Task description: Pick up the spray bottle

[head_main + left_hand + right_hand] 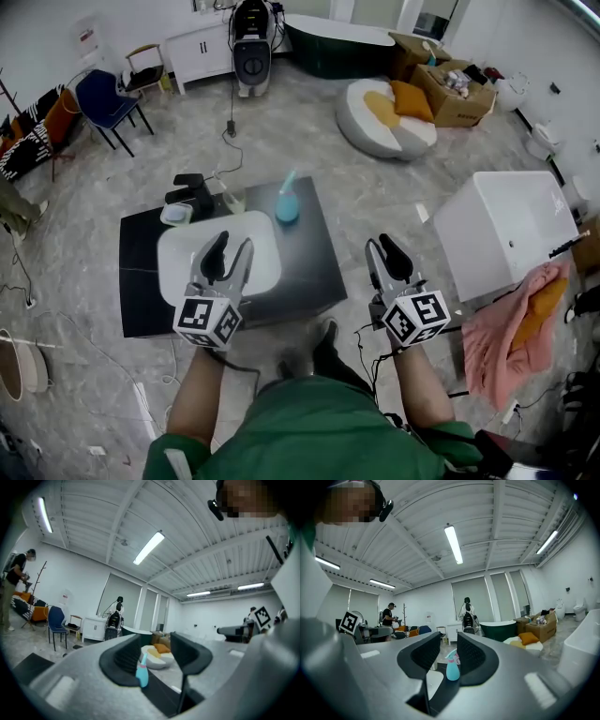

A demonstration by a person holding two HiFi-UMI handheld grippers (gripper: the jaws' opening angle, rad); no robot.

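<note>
At the bottom middle of the head view is the person's green top (309,436), with two bare forearms reaching up the frame from it. Left of centre are the left tongs (234,242), marker cube nearest the camera, their tips over the near part of a white rounded-square basin (173,258). In the left gripper view the left tongs (157,648) have their two black pads spread apart with nothing held between them. Right of centre are the right tongs (381,246), over the grey marbled floor (394,197) just beside the right edge of the worktop. In the right gripper view the right tongs (448,644) are likewise spread and empty. The low black square worktop (314,267) carries the basin on its left and middle part. Higher in the frame, near the worktop's far edge, the turquoise plastic spray bottle (288,204) stands upright just past the basin's upper right corner, well apart from both tongs. It shows small through the gap between the pads in the left gripper view (142,673) and the right gripper view (452,667). To its left stand a clear tumbler (232,199) and a black tap fitting (190,192). At the right of the frame lie a white rectangular tub (506,230) and, lower, a pink cloth (502,333). Toward the top are a round white cushion with a yellow pillow (386,117), open cardboard boxes (455,89), a dark green bathtub (337,47) and, at upper left, a blue chair (105,101).
</note>
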